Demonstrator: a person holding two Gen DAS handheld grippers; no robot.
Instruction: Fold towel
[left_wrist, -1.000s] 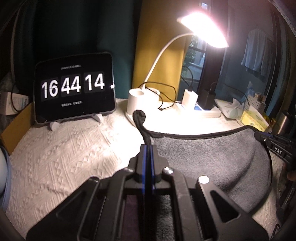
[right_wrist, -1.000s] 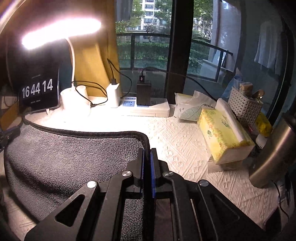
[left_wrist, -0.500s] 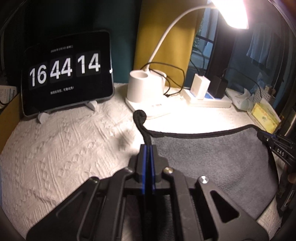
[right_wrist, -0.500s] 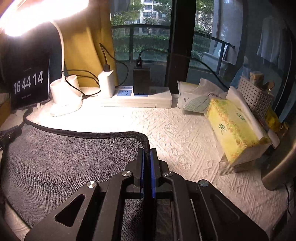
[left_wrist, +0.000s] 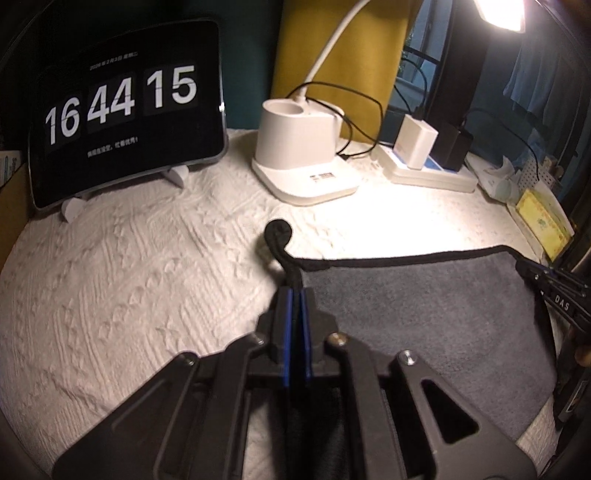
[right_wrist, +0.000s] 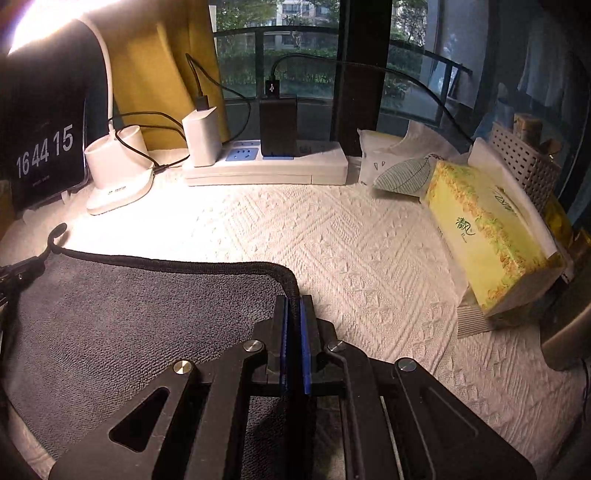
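Note:
A grey towel (left_wrist: 417, 314) with a black hem is held up over the white textured tablecloth (left_wrist: 129, 277). My left gripper (left_wrist: 294, 295) is shut on its left corner, where a black hanging loop (left_wrist: 279, 236) curls up past the fingertips. My right gripper (right_wrist: 293, 301) is shut on the towel's right corner, and the towel (right_wrist: 122, 321) spreads to its left. Each gripper shows at the far edge of the other's view: the right gripper (left_wrist: 554, 291) and the left gripper (right_wrist: 14, 273). The towel's lower part is hidden under the grippers.
At the back stand a tablet clock (left_wrist: 122, 122), a white desk lamp base (left_wrist: 299, 155) with cables and a power strip (right_wrist: 266, 166) with chargers. A yellow tissue box (right_wrist: 487, 236), tissue packs and a white basket (right_wrist: 524, 162) sit on the right.
Both grippers have moved forward and down toward the back of the table with the towel's corners. The lamp base, clock and power strip look nearer. The clock changed from 14 to 15.

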